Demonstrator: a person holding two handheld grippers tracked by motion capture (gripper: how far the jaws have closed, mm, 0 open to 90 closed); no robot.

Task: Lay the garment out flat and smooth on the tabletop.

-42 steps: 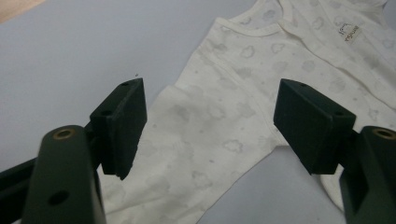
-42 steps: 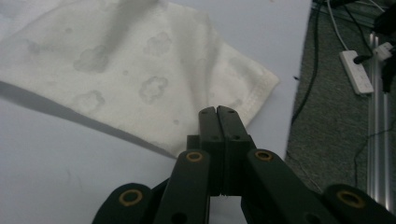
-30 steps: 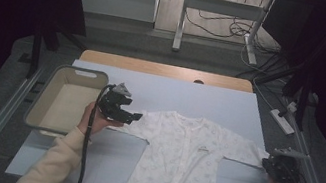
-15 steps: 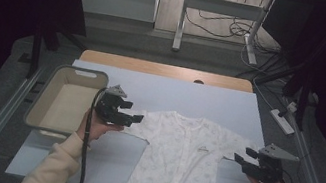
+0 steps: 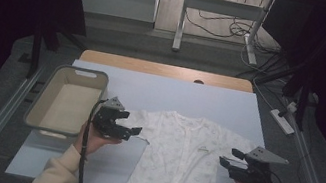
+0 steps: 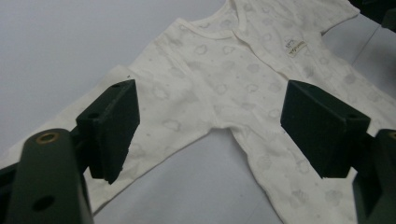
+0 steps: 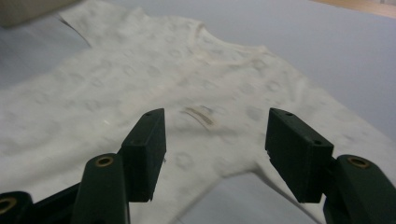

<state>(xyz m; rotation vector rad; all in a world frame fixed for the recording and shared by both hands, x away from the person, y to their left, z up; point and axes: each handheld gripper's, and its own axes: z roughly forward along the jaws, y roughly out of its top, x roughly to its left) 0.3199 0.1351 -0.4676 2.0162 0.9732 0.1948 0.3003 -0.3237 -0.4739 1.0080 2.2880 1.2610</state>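
Note:
A cream baby garment (image 5: 179, 160) with a faint print lies flat on the pale blue table top (image 5: 176, 94), sleeves spread. My left gripper (image 5: 136, 131) hovers over its left sleeve, pointing right. In the left gripper view that gripper (image 6: 215, 130) stands open above the sleeve and armpit of the garment (image 6: 233, 79); its jaws have just been opening and grip nothing. My right gripper (image 5: 226, 161) points left at the garment's right side. In the right gripper view it (image 7: 219, 154) is open above the garment's chest (image 7: 140, 79), jaws just opened, nothing between them.
A beige plastic basket (image 5: 73, 73) stands at the table's left, close behind my left hand; its corner (image 7: 28, 9) shows in the right gripper view. A power strip (image 5: 283, 120) lies off the right edge. Metal rails run along both sides.
My right gripper let go of the right sleeve's end, opened, and moved left toward the garment's body. My left gripper drifted a little nearer to the person and its jaws widened.

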